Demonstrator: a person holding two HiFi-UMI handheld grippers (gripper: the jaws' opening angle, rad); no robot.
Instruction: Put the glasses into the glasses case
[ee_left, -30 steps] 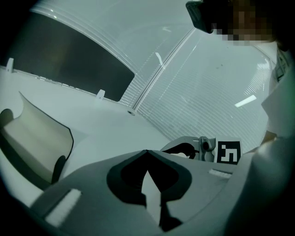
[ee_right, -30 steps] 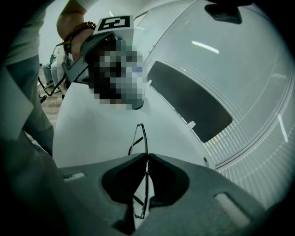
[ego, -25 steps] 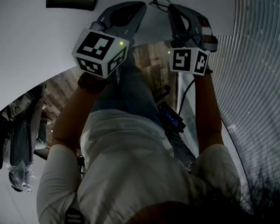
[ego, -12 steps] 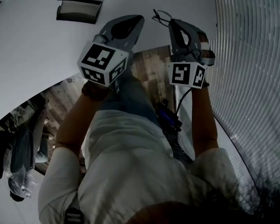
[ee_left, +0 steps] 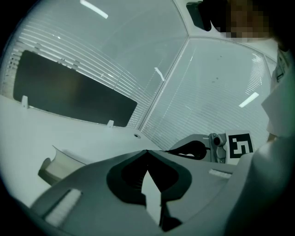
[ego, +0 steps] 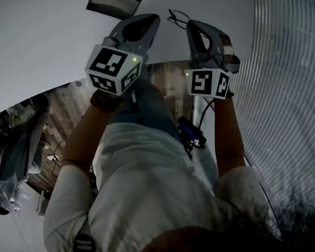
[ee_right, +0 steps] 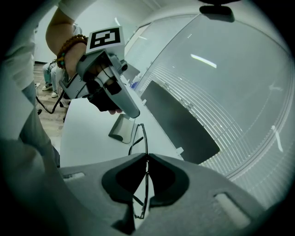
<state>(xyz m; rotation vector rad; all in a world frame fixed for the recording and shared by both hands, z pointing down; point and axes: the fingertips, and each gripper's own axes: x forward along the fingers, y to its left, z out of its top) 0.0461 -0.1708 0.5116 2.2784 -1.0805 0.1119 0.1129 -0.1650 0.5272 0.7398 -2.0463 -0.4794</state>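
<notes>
While my right gripper (ee_right: 147,156) pinches the one pair of glasses (ee_right: 144,133) by its thin frame above the white counter (ee_right: 87,133), I see the one glasses case (ee_right: 120,130) lying open there, glasses not yet inside, and my left gripper (ee_left: 146,151) pressed together, empty.

I see a white worktop (ego: 39,50). At its far edge stands a dark panel (ee_left: 69,90), with slatted blinds (ee_left: 207,92) behind it. Below the worktop's near edge I see wooden floor (ego: 65,110) and dark bags (ego: 12,157).
</notes>
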